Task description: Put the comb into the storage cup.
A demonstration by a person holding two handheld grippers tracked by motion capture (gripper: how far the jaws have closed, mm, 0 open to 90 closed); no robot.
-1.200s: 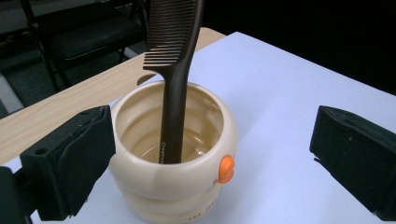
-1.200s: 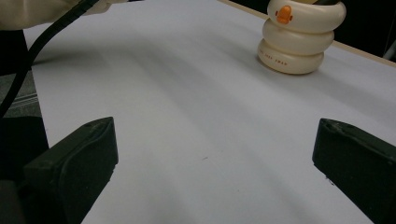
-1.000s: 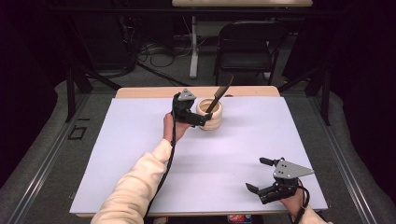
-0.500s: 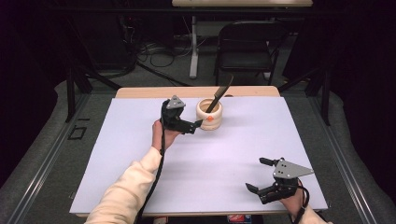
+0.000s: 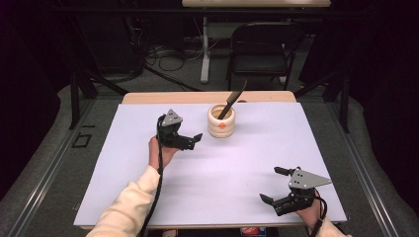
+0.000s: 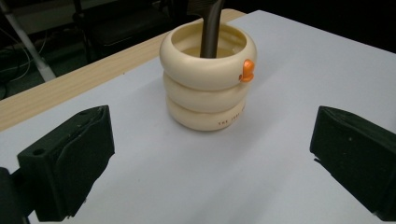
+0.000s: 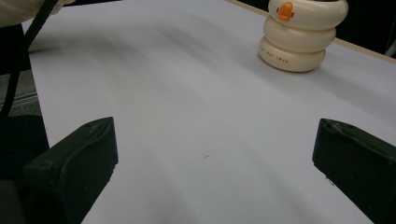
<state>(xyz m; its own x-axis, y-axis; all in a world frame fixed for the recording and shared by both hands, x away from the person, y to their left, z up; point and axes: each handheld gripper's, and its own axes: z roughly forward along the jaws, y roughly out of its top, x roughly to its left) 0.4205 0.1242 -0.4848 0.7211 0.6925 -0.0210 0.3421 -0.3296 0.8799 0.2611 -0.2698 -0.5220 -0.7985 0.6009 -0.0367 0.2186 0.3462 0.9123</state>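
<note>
Cream ribbed ceramic pot (image 6: 208,77) holding dark, perhaps plastic utensil (image 6: 211,28), left gripper (image 5: 193,140) and right gripper (image 5: 272,184) fingers spread, empty.

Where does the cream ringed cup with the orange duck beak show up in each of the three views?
High view: cream cup at upper centre, right of the left gripper.
Left gripper view: top centre, between the open jaws.
Right gripper view: top right corner.
Shared landmark: its orange beak.

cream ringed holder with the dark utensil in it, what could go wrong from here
The dark utensil leans out over the rim of the cream ringed holder, so a knock might tip both. The open left gripper sits close beside the holder and could bump it. The holder stands near the table's far wooden edge.
</note>
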